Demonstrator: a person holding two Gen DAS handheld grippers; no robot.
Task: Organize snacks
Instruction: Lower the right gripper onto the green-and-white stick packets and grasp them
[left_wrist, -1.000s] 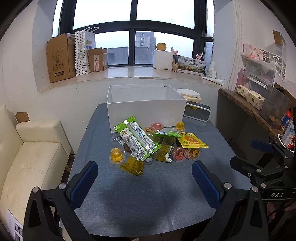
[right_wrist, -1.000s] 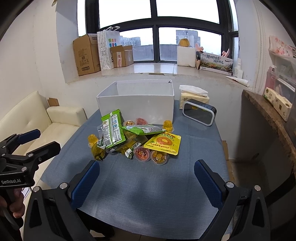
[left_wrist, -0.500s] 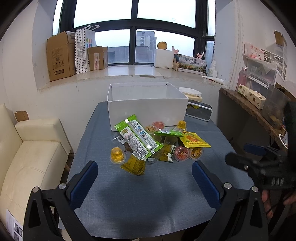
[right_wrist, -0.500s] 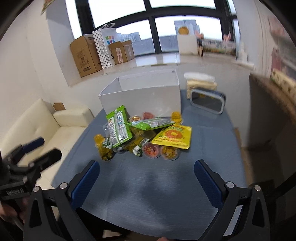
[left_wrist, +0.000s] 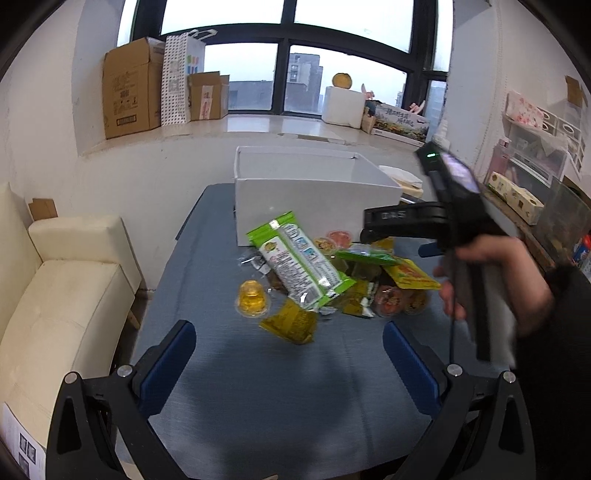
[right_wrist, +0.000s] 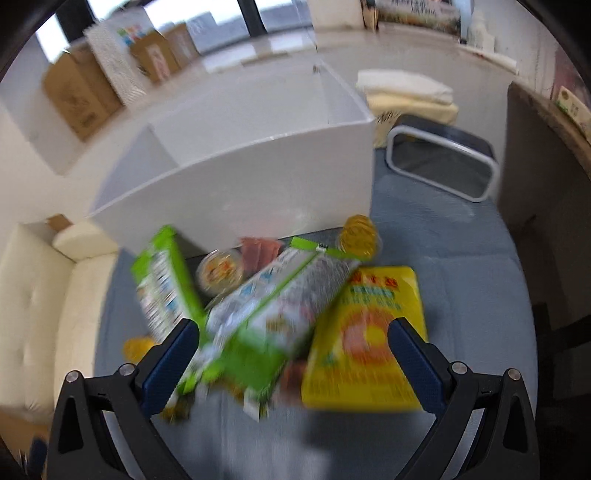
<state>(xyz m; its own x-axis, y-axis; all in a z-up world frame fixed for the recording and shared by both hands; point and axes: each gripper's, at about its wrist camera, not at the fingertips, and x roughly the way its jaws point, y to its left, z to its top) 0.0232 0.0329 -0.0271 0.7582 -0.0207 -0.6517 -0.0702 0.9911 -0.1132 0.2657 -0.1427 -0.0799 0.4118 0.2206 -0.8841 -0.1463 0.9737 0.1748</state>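
A pile of snacks lies on the blue table in front of an open white box. It holds a long green packet, a yellow jelly cup, a yellow sachet and several small cups. My left gripper is open and empty, short of the pile. My right gripper is open, low over the pile, with a second green packet and the yellow sachet between its fingers. In the left wrist view the right gripper's body reaches over the pile's right side.
A cream sofa stands left of the table. A grey-framed black clock and folded cloths lie right of the box. Cardboard boxes line the windowsill. A wooden shelf runs along the right.
My right gripper has swung in from the right and dropped close over the snack pile, its view blurred by motion. My left gripper has moved slightly forward and stayed open.
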